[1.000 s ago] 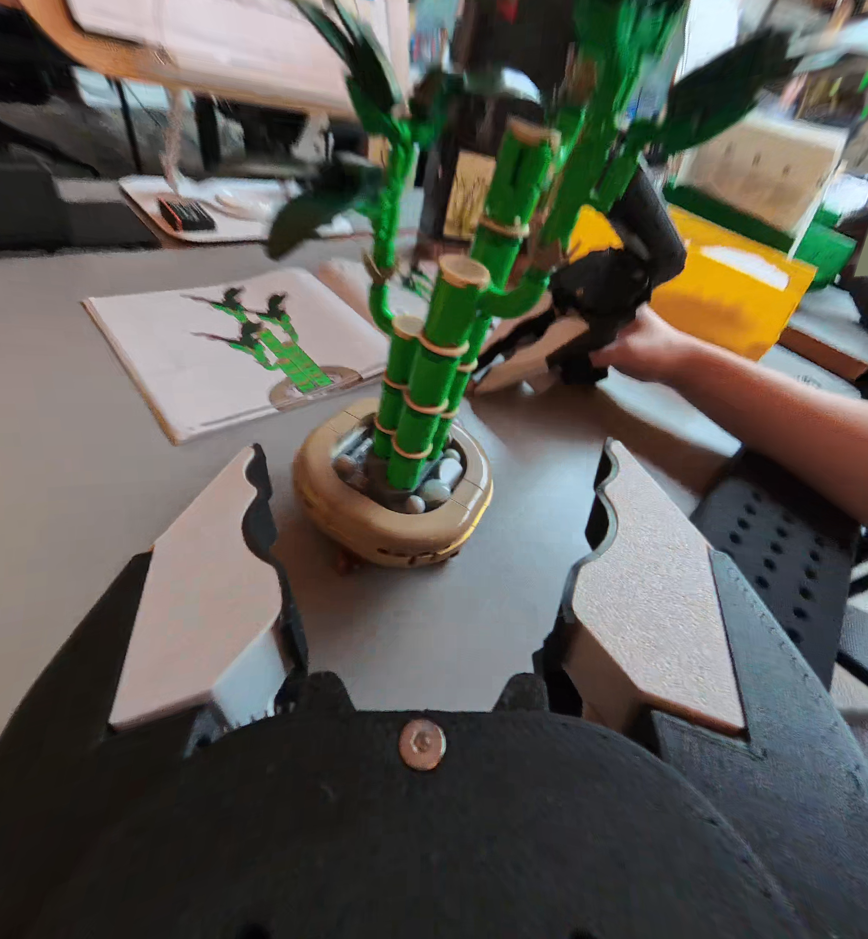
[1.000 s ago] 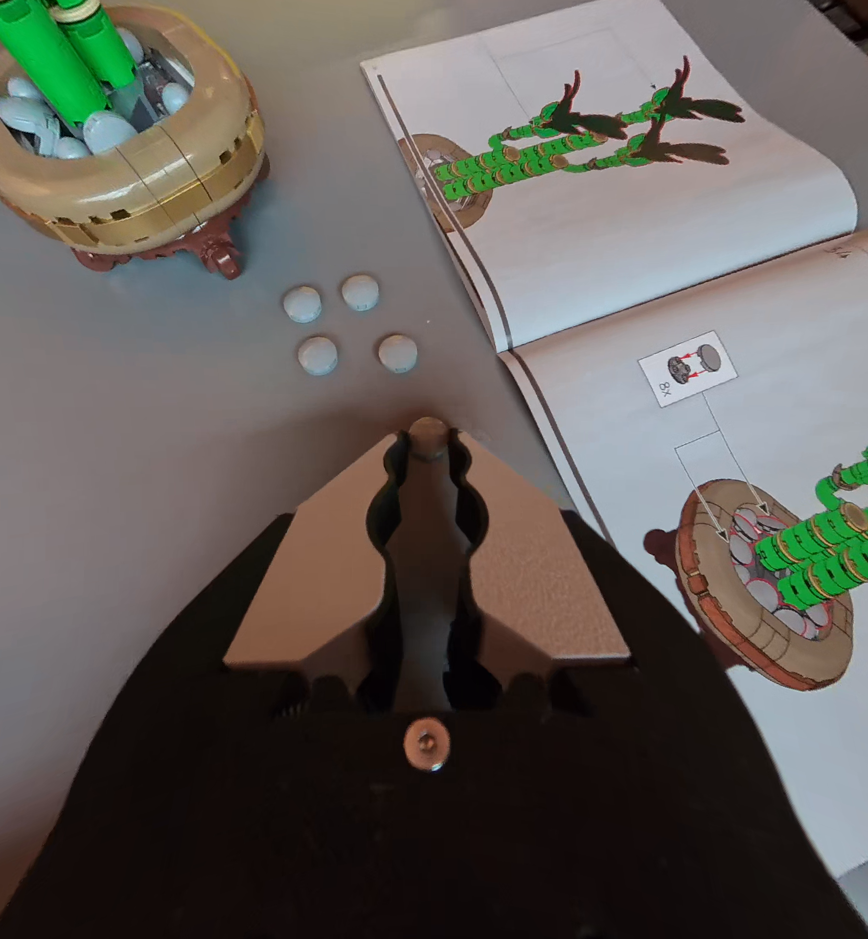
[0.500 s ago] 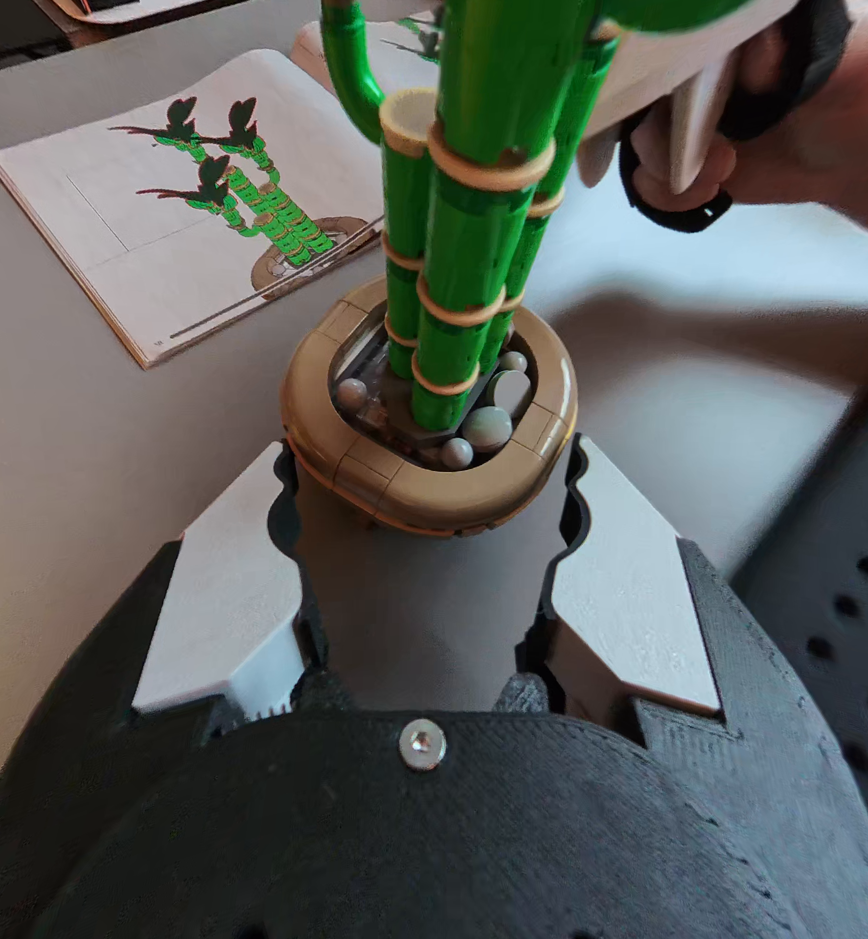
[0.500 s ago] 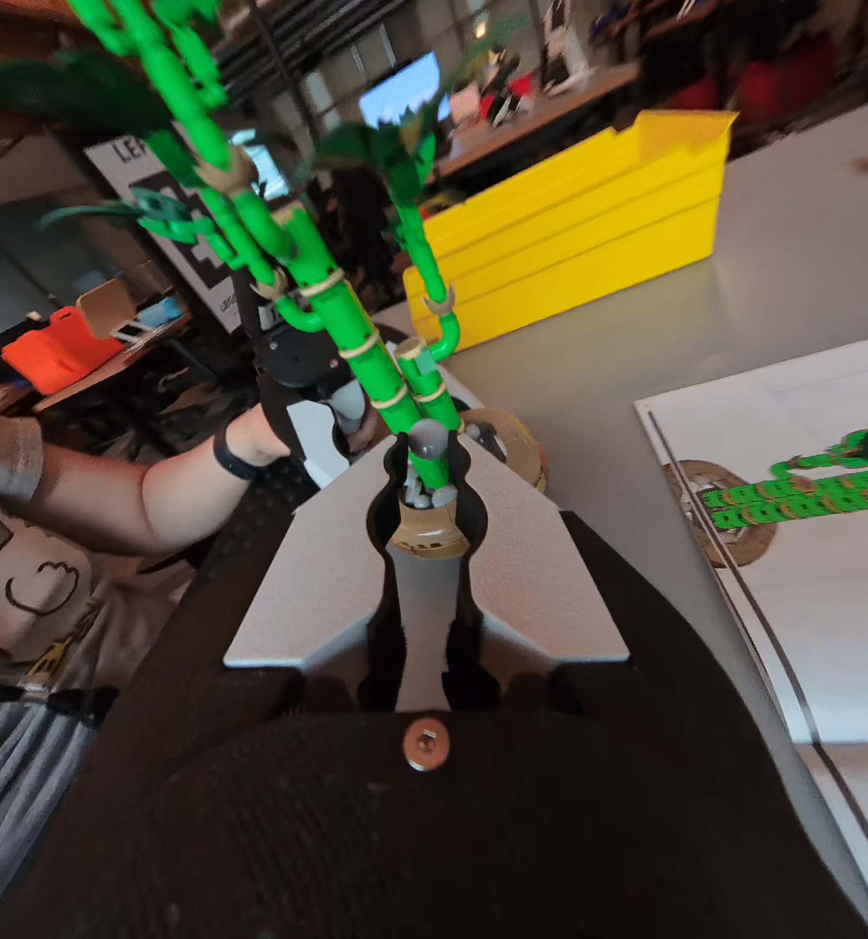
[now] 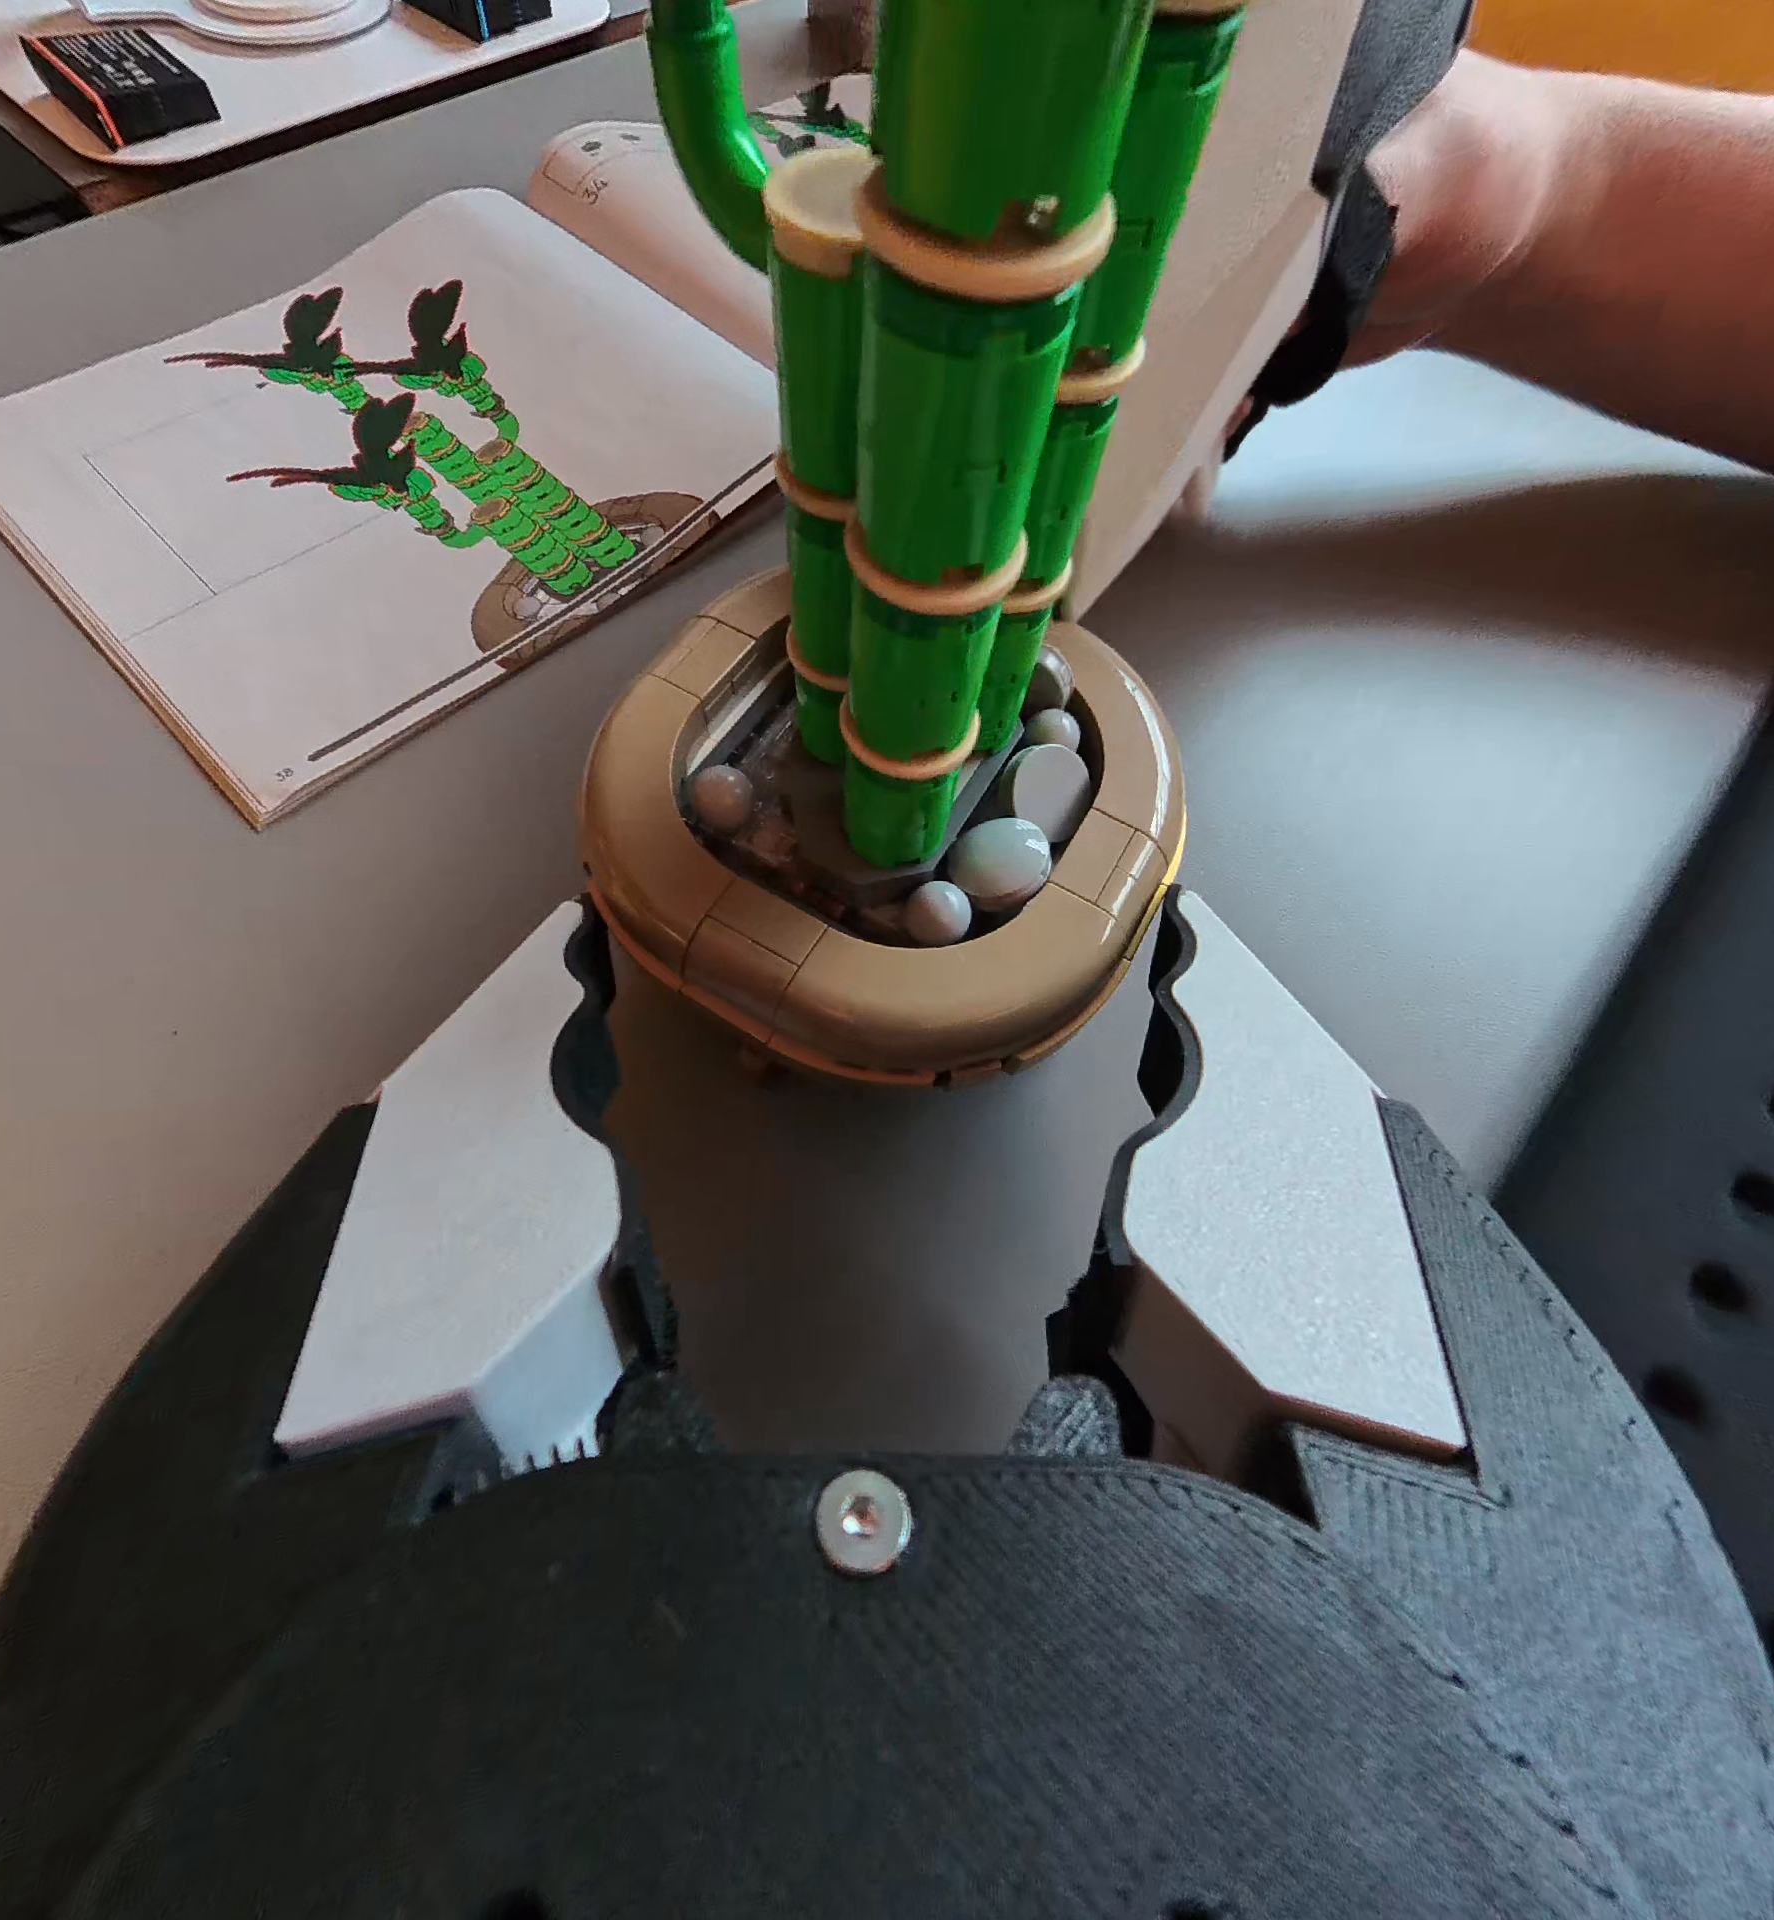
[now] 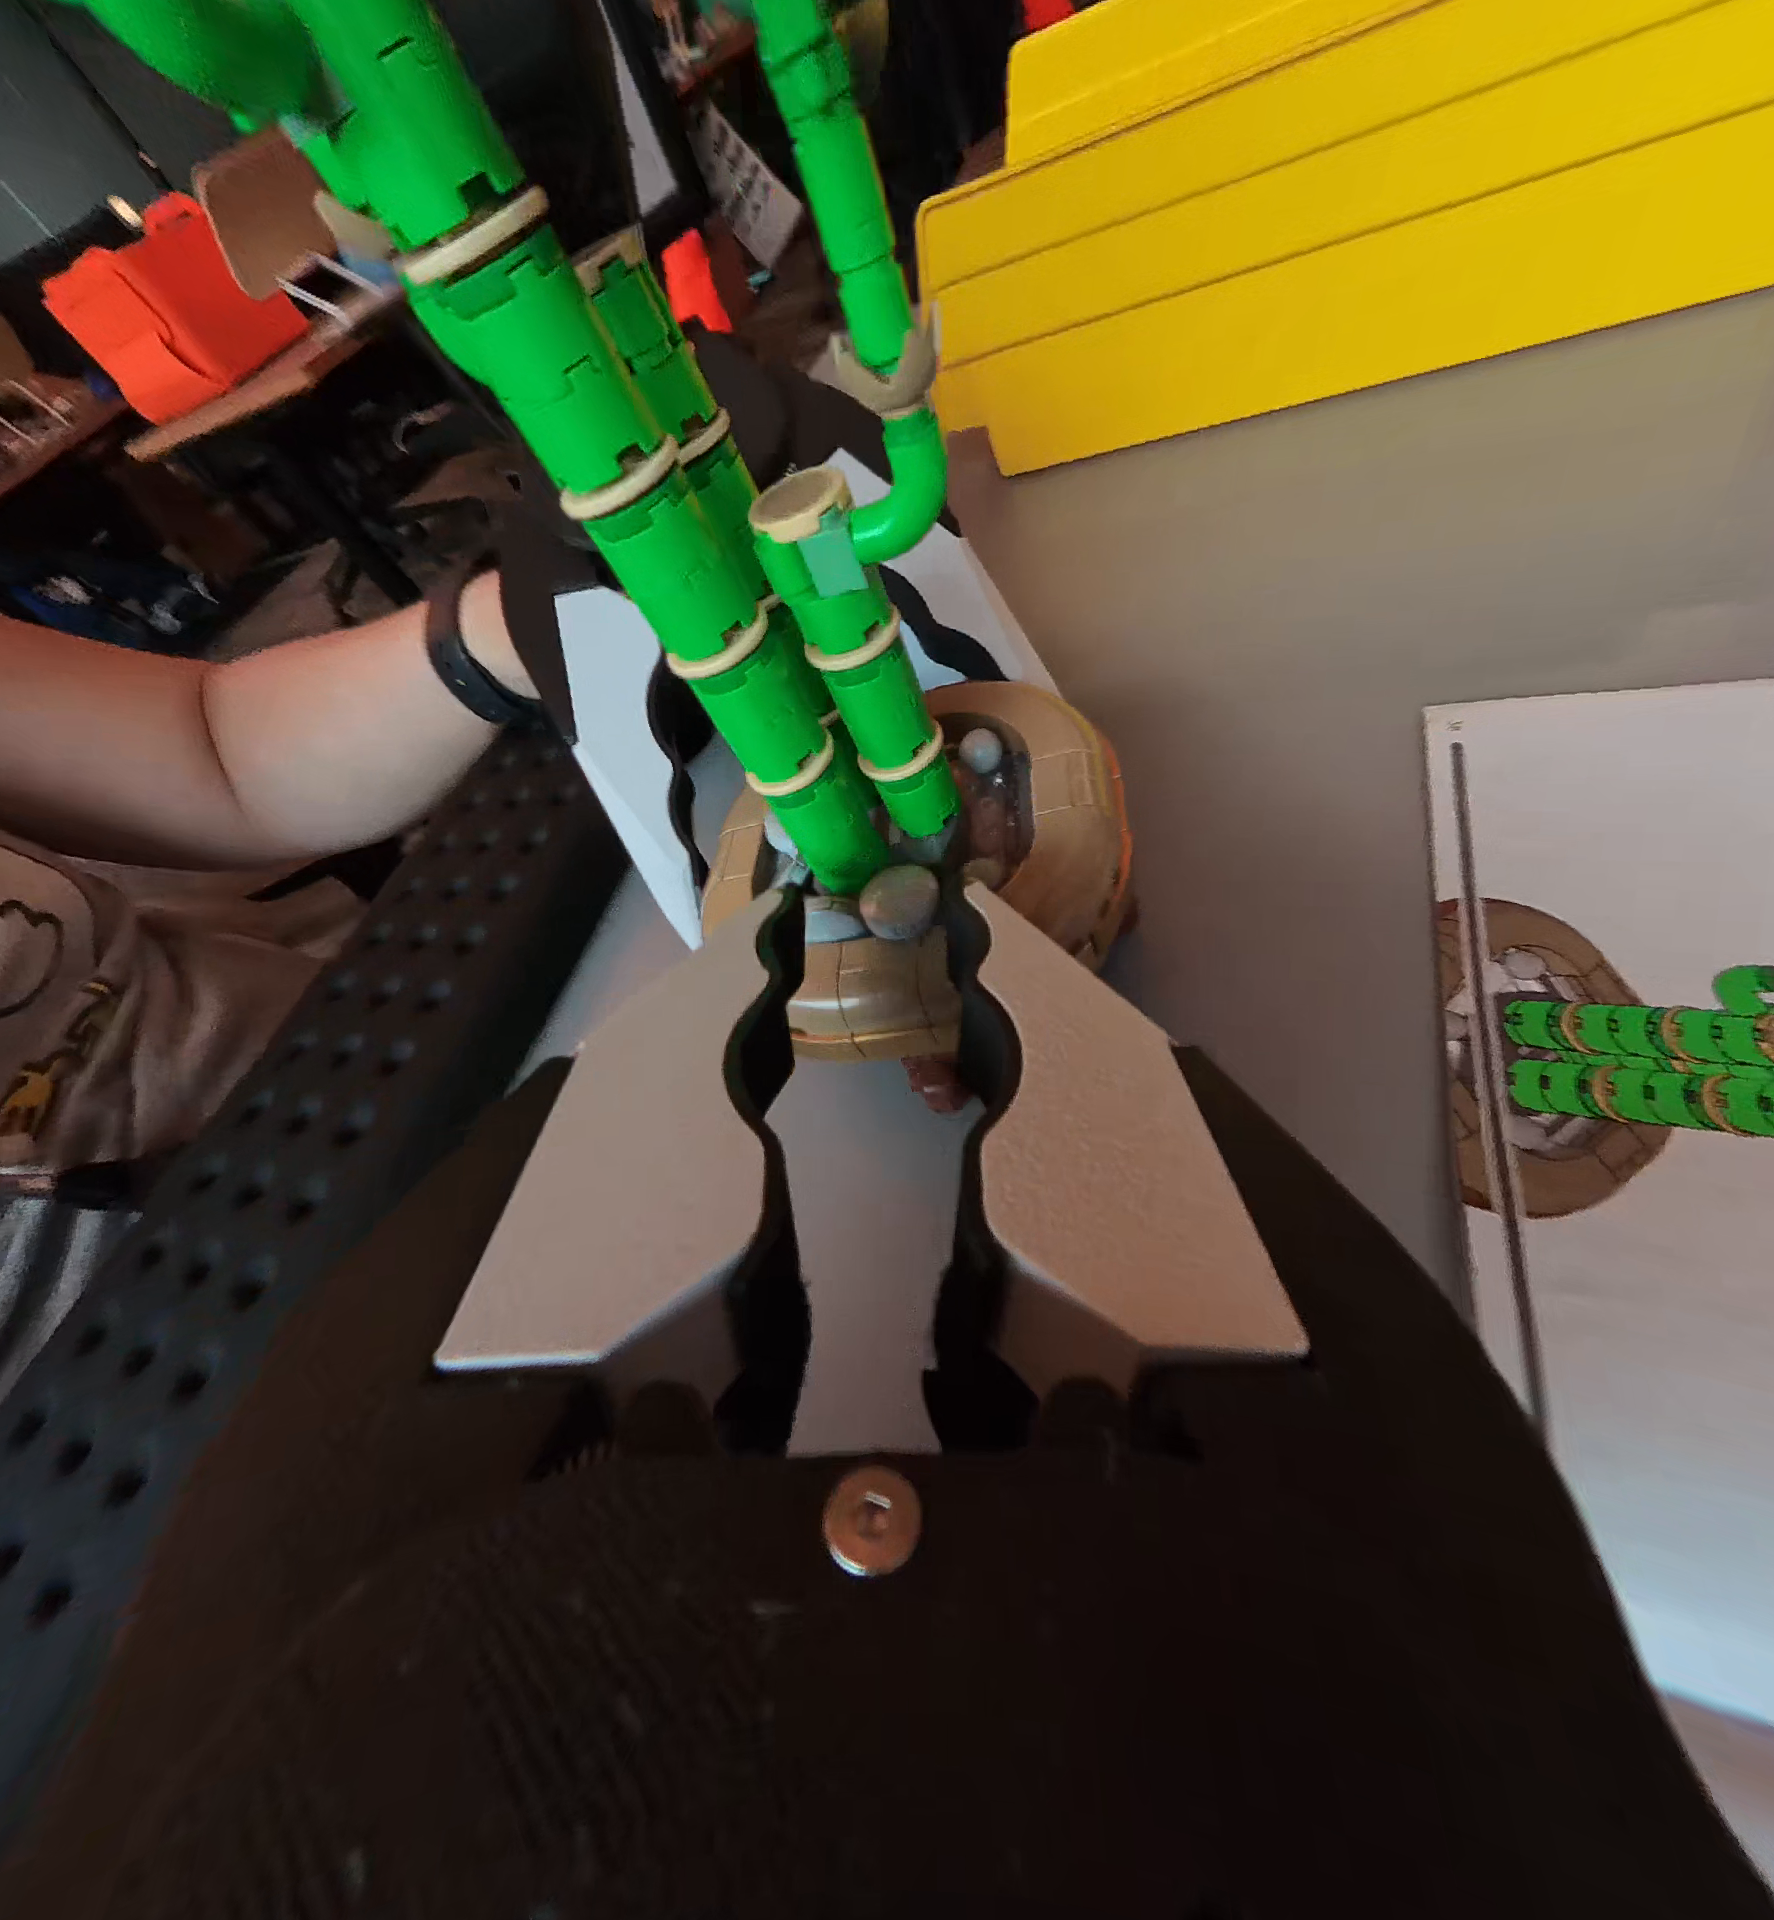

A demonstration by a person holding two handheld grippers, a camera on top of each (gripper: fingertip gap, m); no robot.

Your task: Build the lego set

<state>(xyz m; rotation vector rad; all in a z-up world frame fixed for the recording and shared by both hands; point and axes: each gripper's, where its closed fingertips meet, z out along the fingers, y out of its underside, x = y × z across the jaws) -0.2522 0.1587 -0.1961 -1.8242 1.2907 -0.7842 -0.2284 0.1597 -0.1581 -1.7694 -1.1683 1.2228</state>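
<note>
Tan, glossy pot (image 5: 878, 977) sits on the matte grey table (image 5: 135, 997), touching-close between my left gripper's (image 5: 878, 925) wide-spread, empty tips. Green ribbed bamboo stalks (image 5: 940, 499) rise upright from it. My right gripper (image 6: 872, 899) comes from the far side, pinching a smooth grey pebble (image 6: 898, 900) just over the pot rim; nearer arm for placing, I judge.
</note>
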